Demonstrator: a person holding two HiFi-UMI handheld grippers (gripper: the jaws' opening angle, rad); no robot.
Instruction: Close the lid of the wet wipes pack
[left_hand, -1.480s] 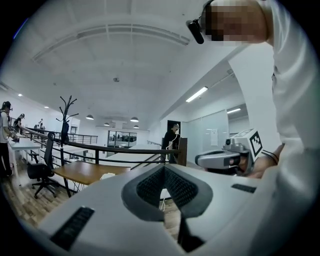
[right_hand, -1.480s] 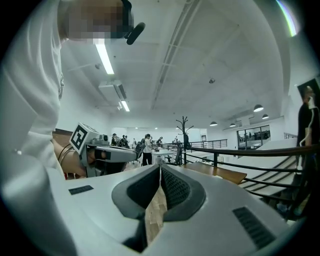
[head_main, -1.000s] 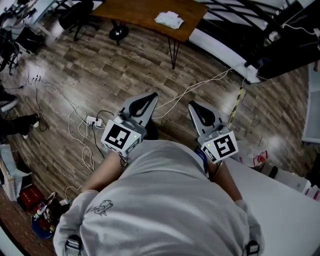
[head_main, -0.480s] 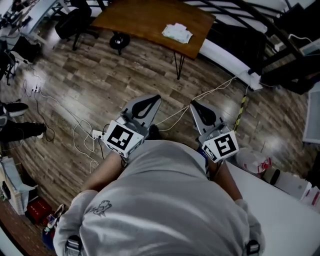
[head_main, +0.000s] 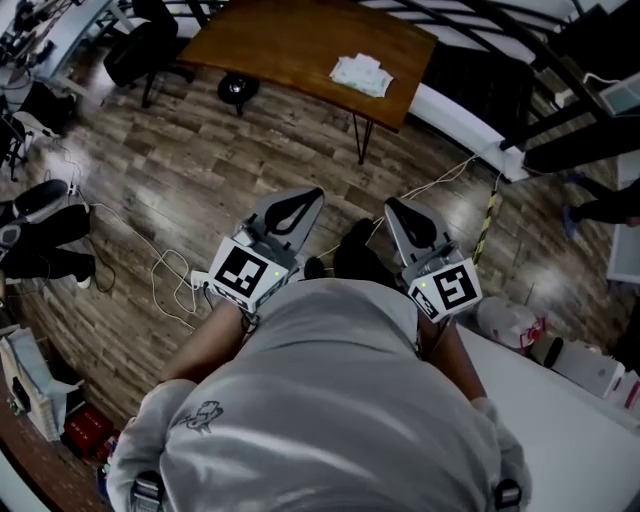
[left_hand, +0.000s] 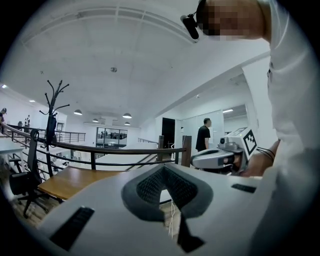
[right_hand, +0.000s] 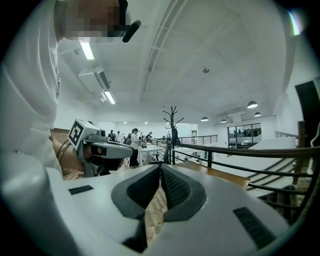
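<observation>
Overhead, head view: left gripper (head_main: 311, 193) and right gripper (head_main: 392, 204), grey two-jaw tools with black-and-white marker cubes, held side by side above the brown plank floor (head_main: 170, 170). White, crumpled-looking wet wipes pack (head_main: 361, 73) lies on the brown wooden table (head_main: 290, 40), near its right end, well ahead of both grippers and apart from them.

Left gripper view: jaws closed tip to tip, holding nothing; black metal railing (left_hand: 125, 149) and the wooden table beyond.

Right gripper view: jaws pressed together, holding nothing; black branched coat stand (right_hand: 172, 125) in the distance.
</observation>
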